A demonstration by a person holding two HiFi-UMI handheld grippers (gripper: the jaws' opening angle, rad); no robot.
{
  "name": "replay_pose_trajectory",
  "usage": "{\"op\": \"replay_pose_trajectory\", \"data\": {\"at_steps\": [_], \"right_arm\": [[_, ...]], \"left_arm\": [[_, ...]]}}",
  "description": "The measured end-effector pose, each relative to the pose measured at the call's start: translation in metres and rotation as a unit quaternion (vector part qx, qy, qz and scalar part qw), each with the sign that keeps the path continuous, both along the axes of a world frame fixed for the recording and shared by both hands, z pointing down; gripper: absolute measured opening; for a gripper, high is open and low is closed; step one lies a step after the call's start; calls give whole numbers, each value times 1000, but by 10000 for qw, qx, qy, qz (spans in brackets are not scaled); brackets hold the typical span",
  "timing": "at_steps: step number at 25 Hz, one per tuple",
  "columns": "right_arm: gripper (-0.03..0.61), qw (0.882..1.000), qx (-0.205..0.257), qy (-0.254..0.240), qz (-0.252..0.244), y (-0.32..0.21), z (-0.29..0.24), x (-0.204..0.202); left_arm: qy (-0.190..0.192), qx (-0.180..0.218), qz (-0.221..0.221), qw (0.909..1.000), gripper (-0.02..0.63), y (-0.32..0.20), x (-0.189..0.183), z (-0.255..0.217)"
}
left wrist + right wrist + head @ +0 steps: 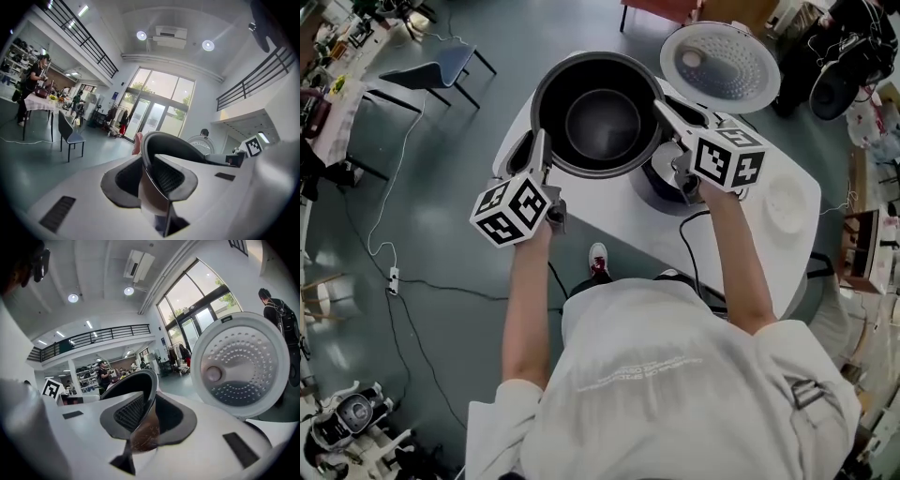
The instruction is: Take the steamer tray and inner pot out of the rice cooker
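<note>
- A chair [441, 67] stands on the floor at far left, well apart from the table [741, 234].
- The left gripper [540, 150] is clenched on the left rim of the pot [602, 122]. In the left gripper view its jaws [152, 180] are seen closed over the thin rim [168, 145], one ribbed pad [166, 174] inside the wall and one outside.
- The pot, dark and empty, is held upright between the two grippers. It is out of the cooker and, in the head view, up over the table's left part.
- The right gripper [668, 111] is clamped on the pot's opposite rim. In the right gripper view the rim [136, 383] is seen pinched between its pads [130, 412], with the jaws [140, 420] nearly together.
- The cooker [661, 183] stands on the table below the right gripper and is partly hidden by the pot and that gripper.
- The lid [720, 66] is swung open behind the cooker, its perforated inner face [241, 364] shown to the right gripper view.
- A pale round dish [786, 202] lies on the table at right, apart from the cooker. Whether it is the steamer tray cannot be told.
</note>
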State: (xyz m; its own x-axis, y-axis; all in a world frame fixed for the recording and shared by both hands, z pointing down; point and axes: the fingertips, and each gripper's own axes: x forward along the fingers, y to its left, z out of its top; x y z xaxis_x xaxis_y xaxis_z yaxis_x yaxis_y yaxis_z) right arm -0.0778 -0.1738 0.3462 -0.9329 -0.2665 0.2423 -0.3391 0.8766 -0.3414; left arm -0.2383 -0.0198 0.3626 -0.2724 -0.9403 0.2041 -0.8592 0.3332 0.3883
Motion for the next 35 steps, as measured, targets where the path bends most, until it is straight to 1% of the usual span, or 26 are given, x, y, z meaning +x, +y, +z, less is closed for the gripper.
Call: {"op": "replay_pose_trajectory", "data": {"at_steps": [8, 16, 19, 22, 29, 35], "right_arm": [[98, 9977, -262, 353, -515, 28, 39, -55], [97, 9914, -662, 768, -823, 51, 94, -106], [98, 9876, -854, 940, -919, 56, 116, -119], [98, 9840, -926, 1128, -1021, 63, 135, -138], [94, 9757, -1040, 1533, -1169, 74, 180, -174], [94, 9687, -1117, 1854, -1215, 71, 214, -197]], "left_arm": [[241, -105, -583, 9980, 81, 44, -39, 31], [369, -396, -930, 9942, 81, 77, -77, 71], [379, -487, -996, 9931, 81, 83, -89, 85], [378, -623, -1062, 9917, 81, 90, -107, 105], [717, -928, -1185, 9860, 81, 106, -137, 159], [845, -1155, -1204, 9824, 81, 103, -159, 190]]}}
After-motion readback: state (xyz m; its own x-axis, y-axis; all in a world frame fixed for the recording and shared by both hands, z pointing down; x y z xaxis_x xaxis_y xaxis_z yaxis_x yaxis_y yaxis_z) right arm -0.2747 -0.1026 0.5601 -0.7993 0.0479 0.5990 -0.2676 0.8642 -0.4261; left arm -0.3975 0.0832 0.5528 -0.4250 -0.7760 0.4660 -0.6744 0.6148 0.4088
